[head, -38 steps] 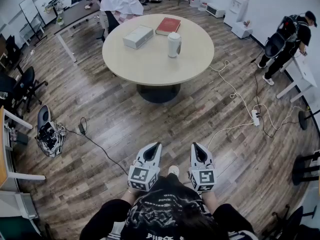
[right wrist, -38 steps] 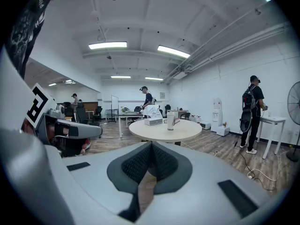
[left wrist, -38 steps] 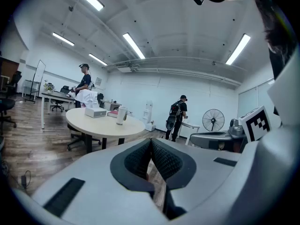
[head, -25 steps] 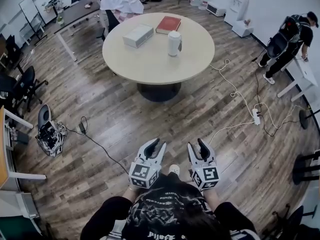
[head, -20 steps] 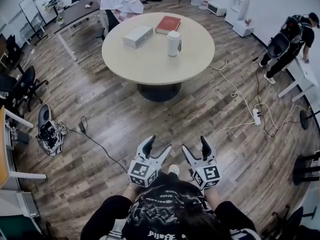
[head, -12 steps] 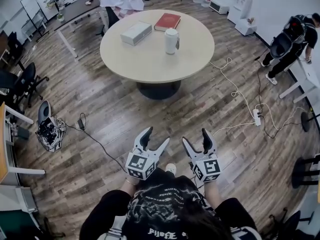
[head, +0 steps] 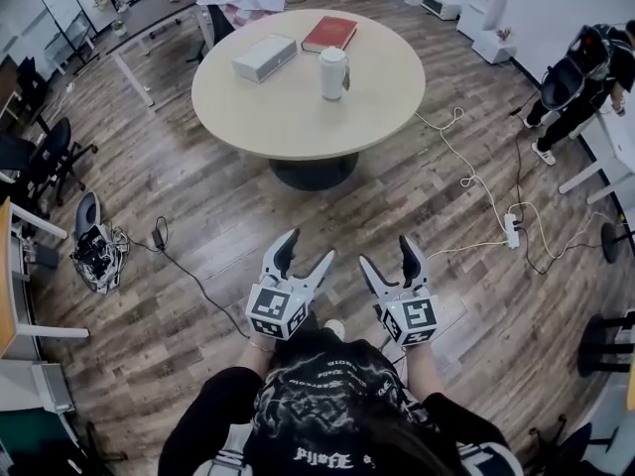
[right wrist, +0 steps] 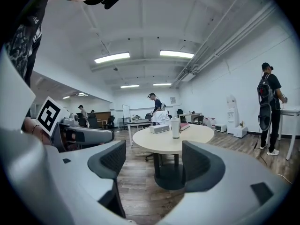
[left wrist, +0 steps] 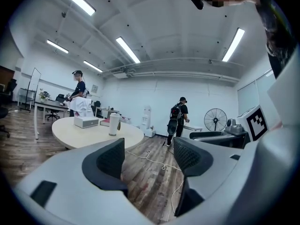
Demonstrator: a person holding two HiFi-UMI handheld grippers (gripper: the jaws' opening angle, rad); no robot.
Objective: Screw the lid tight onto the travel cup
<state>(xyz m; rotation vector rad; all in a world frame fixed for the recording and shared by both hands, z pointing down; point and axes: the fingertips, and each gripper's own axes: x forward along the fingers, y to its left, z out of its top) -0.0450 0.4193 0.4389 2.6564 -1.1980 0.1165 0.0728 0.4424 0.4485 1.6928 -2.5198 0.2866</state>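
well short of the table (head: 260, 117) rim, left gripper (head: 307, 249) and right gripper (head: 385, 254) gape.

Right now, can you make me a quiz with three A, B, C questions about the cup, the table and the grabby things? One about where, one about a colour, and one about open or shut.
1. Where does the travel cup stand?
A. on the round table
B. on the floor
C. on a chair

2. What colour is the book on the table?
A. green
B. red
C. blue

3. How are the left gripper and the right gripper?
A. both shut on the cup
B. one holds a lid
C. both open, holding nothing

Answers:
1 A: the cup stands upright on the tabletop, near the book.
2 B: its cover is red.
3 C: each gripper view shows the jaws apart with nothing between them.
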